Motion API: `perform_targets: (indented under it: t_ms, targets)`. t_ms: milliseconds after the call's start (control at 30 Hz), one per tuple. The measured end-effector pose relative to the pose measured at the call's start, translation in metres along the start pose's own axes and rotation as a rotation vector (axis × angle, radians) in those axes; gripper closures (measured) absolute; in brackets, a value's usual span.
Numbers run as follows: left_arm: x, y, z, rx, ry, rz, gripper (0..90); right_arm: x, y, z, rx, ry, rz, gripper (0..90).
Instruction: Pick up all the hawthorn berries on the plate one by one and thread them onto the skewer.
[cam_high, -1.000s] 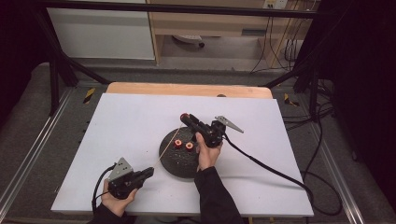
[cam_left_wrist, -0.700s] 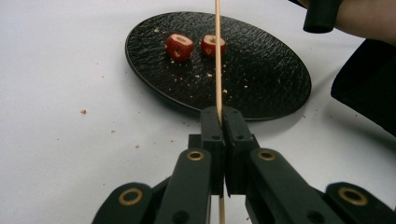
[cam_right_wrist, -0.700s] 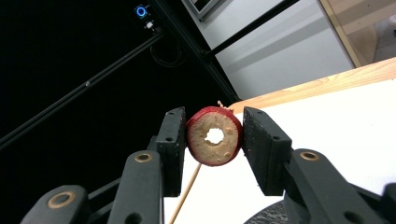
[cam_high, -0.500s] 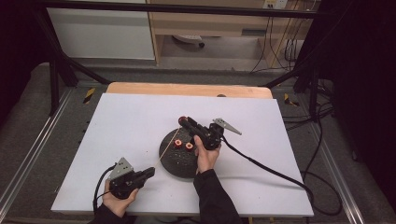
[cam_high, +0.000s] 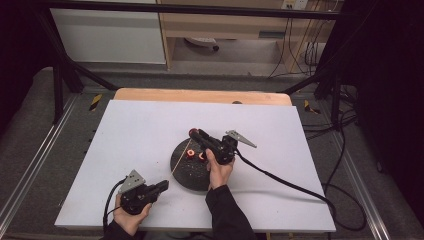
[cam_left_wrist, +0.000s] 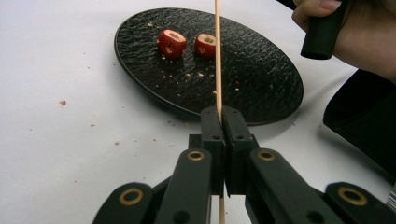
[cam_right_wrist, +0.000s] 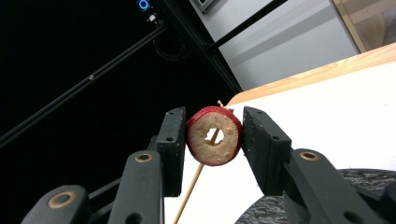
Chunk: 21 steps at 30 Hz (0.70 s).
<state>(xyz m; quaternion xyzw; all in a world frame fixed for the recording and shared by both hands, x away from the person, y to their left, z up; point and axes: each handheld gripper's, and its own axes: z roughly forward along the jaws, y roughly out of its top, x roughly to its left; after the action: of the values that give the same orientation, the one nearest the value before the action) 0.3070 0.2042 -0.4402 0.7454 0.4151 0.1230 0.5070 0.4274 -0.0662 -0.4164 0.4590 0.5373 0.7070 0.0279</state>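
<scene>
Threading fruit ring (cam_right_wrist: 214, 142) onto skewer (cam_left_wrist: 217, 60) above plate (cam_high: 182, 172) | right gripper (cam_right_wrist: 214, 140) clamps ring | left gripper (cam_left_wrist: 224, 122) pinches skewer steady

Plate (cam_high: 192, 172) on table (cam_high: 125, 135), near its middle, toward the person's edge. Two fruit rings (cam_left_wrist: 172, 43) (cam_left_wrist: 205, 45) side by side on plate, at its far part. Skewer (cam_left_wrist: 217, 56) slanting up across plate from left gripper (cam_high: 159, 186), just left of plate at near edge. Third fruit ring (cam_right_wrist: 214, 136) on skewer, between jaws of right gripper (cam_high: 196, 133), above plate's far rim.
</scene>
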Motion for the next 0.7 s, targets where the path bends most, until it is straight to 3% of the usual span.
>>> perform_targets:
  t_ms: [300,400,567,700]
  targets:
    - [-0.007,-0.001,0.000,-0.017,-0.016,0.000,88.4,0.002,0.002,-0.002,0.008,0.004,-0.008,61.4]
    - [-0.010,-0.001,0.000,-0.025,-0.006,-0.009,88.4,0.001,0.003,-0.002,0.007,0.012,-0.003,61.7]
    - [-0.012,-0.003,-0.001,-0.028,0.006,-0.033,88.5,0.003,0.003,-0.003,-0.042,0.003,-0.016,61.8]
    - [-0.016,-0.003,0.001,-0.044,0.026,-0.048,88.5,0.003,-0.001,-0.002,-0.030,0.008,0.002,61.8]
